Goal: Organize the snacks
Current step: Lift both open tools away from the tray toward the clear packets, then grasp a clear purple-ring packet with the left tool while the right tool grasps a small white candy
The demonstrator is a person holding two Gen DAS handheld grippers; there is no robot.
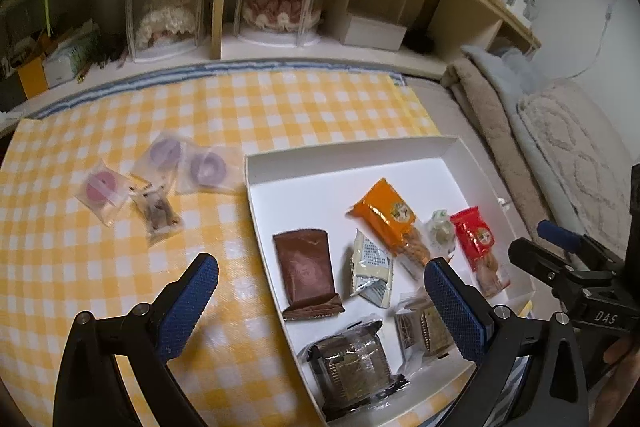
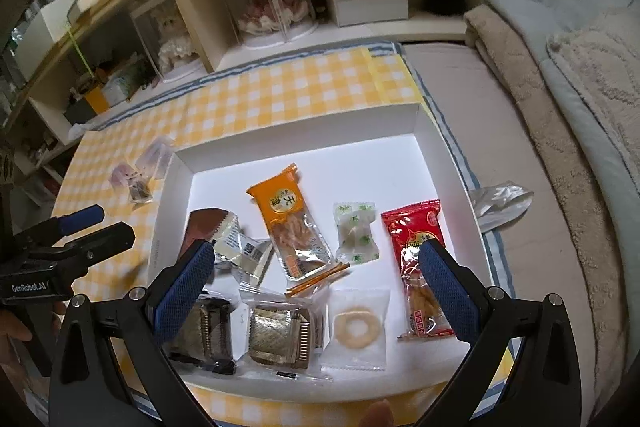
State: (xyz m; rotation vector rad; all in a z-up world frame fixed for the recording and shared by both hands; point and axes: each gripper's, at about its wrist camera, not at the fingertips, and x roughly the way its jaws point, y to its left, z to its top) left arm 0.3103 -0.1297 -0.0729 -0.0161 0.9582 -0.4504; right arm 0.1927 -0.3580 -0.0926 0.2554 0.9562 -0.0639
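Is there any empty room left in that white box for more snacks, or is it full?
Yes. The far half of the white box, between its back wall and the orange packet, is bare. The near half is crowded with wrapped snacks. Outside, the checked cloth is open around the four small packets to the box's left.
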